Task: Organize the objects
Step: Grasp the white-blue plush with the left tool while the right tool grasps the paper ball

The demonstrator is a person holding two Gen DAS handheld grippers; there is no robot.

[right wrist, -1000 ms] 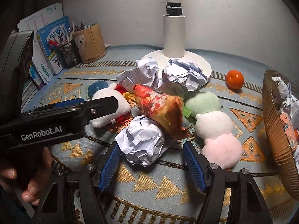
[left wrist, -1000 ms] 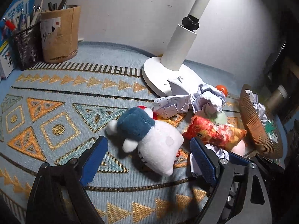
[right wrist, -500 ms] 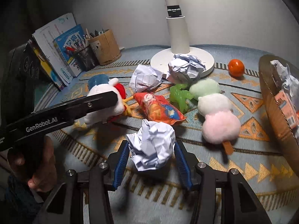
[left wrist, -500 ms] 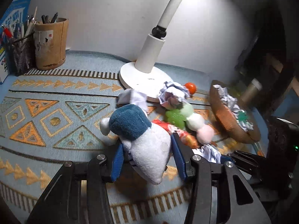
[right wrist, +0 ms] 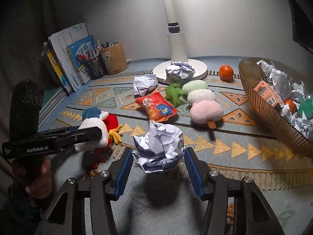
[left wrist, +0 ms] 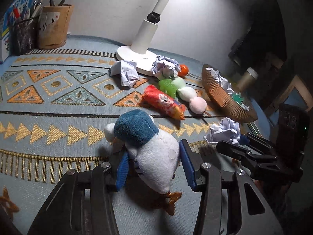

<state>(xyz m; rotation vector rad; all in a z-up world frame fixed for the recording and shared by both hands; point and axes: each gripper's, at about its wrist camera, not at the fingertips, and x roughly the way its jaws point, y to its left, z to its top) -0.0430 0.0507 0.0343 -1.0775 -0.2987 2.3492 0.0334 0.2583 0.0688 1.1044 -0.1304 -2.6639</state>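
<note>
Progress: partial. Left hand-held gripper [left wrist: 154, 168] is clamped on the plush [left wrist: 148, 148], lifted off the table [left wrist: 58, 101]. Right hand-held gripper [right wrist: 156, 168] is closed on a paper ball [right wrist: 159, 146], also off the table. Basket [right wrist: 260, 105] already holds paper balls and a carton. Left on the table: two paper balls by the lamp [right wrist: 179, 58], snack bag [right wrist: 156, 106], dango plush [right wrist: 203, 101], green toy [right wrist: 174, 94], orange [right wrist: 226, 72].
</note>
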